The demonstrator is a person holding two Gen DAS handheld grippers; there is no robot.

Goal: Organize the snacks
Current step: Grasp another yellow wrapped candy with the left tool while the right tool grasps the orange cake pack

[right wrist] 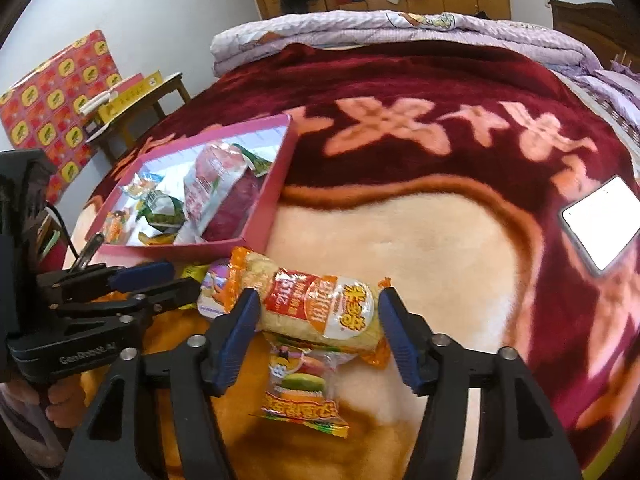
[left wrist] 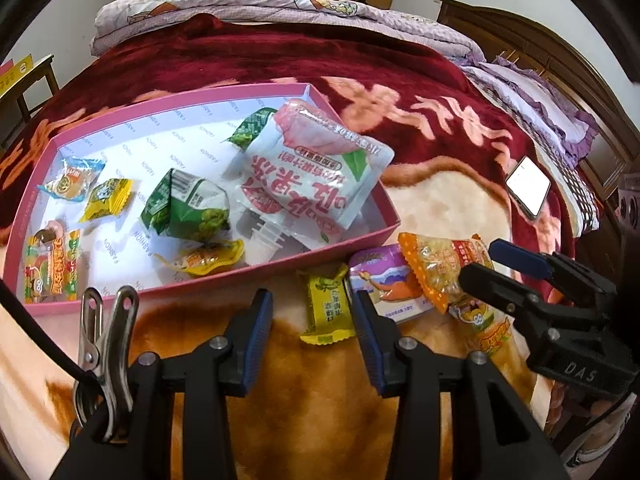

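Note:
A pink box (left wrist: 352,245) lies on the bed and holds several snacks, with a large white and pink pouch (left wrist: 312,172) on top. The box also shows in the right wrist view (right wrist: 276,184). My left gripper (left wrist: 312,312) is open over a small yellow candy (left wrist: 323,307) that lies just outside the box. A purple packet (left wrist: 380,284) lies beside the candy. My right gripper (right wrist: 316,308) is open, its fingers on both sides of an orange noodle snack pack (right wrist: 320,312). A burger candy packet (right wrist: 304,396) lies under that pack.
A phone (right wrist: 600,224) with a lit screen lies on the red and cream blanket (right wrist: 420,240) to the right. Folded purple quilts (left wrist: 280,4) lie at the far end. A metal clip (left wrist: 106,340) hangs by my left gripper. A stool (right wrist: 132,104) stands at the left.

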